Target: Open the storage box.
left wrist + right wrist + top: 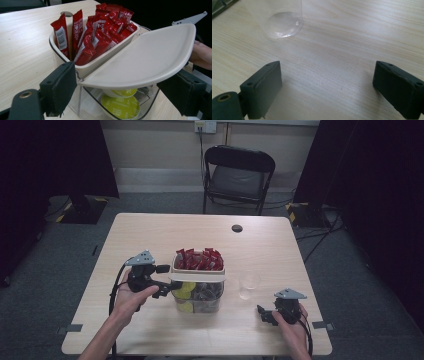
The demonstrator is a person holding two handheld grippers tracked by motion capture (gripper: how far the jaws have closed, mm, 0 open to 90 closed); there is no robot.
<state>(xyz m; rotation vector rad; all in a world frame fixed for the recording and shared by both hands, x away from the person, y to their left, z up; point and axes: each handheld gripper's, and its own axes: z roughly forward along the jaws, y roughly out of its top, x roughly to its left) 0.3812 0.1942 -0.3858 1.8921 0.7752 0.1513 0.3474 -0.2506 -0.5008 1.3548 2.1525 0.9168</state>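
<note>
High view and two gripper views of a table (150, 232) carrying a clear plastic organiser (198, 296). The organiser stands near the table's middle, with a cream upper tray (53, 43) packed with upright red sachets (100, 27) and a cream hinged lid (150, 57) tilted over the lower compartment, where yellow-green capsules (121, 106) lie. The left hand-held gripper (162, 281) is at the organiser's left side; in the left gripper view its jaws stand wide apart, straddling the lid's near edge and the clear wall below it, and hold nothing. Whether either pad touches the plastic cannot be told. The right hand-held gripper (267, 314) rests low on the table toward the near right corner, jaws also wide apart and empty, with a clear plastic cup (279, 18) just ahead of it on the bare wood.

Risks, as a judgement: the work appears to be opening the lid or steadying the organiser. A grip that catches the thin lid edge off-centre may slip — the lid could snap shut. Pushing sideways on a light, top-heavy container could slide or tip it, spilling sachets. The cup stands near the organiser's right side and could be knocked over if the organiser shifts.
</note>
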